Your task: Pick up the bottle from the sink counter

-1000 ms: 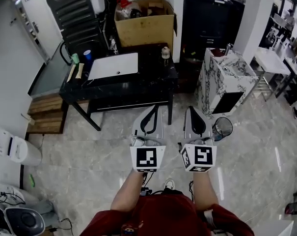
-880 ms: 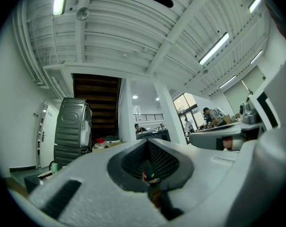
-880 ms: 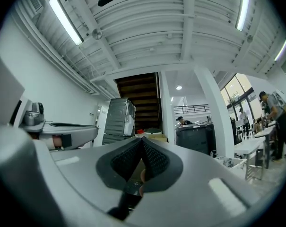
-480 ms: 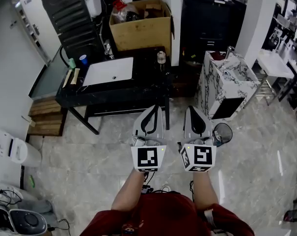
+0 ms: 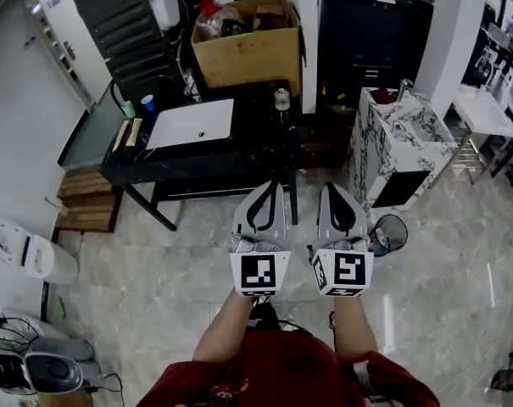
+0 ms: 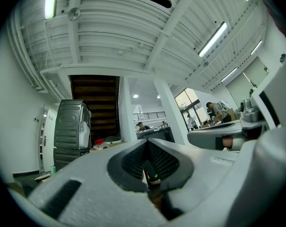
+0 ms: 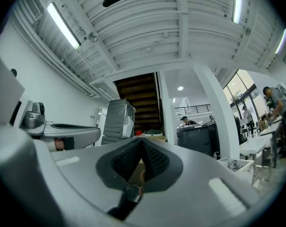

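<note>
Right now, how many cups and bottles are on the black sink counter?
Cups: 2 (green cup, blue cup)
Bottle: 1
Total: 3

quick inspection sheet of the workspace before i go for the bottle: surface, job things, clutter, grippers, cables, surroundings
surface: black sink counter with a white basin, ahead of the person
job's things: bottle upright near the counter's back right corner, untouched
clutter: blue cup and a green item at the counter's left end
grippers: left gripper and right gripper both shut, fingers empty, side by side over the floor, short of the counter
cables: loose cables on the floor at lower left
surroundings: cardboard box behind the counter, marble-patterned pedestal to the right, toilet to the left
</note>
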Action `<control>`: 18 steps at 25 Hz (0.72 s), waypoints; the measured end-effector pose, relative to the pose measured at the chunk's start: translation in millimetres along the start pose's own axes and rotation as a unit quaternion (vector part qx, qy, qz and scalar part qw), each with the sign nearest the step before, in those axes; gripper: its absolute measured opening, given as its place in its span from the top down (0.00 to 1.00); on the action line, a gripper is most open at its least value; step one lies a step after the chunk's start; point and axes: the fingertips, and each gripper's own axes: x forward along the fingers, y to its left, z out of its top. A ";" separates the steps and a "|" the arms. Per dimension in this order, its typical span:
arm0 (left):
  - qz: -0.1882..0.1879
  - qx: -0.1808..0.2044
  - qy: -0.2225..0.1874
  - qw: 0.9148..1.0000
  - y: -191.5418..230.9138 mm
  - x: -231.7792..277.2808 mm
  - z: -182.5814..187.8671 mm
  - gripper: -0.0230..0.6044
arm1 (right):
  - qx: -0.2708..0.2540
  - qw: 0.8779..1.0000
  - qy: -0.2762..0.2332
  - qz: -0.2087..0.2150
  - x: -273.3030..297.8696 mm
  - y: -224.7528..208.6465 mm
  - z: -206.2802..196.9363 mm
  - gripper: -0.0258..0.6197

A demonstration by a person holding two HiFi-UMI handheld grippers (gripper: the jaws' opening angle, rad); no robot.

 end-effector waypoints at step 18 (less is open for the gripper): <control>-0.001 -0.033 -0.009 0.999 45.4 51.3 -32.4 0.96 | -0.040 0.999 0.011 0.004 72.1 9.5 -22.8 0.96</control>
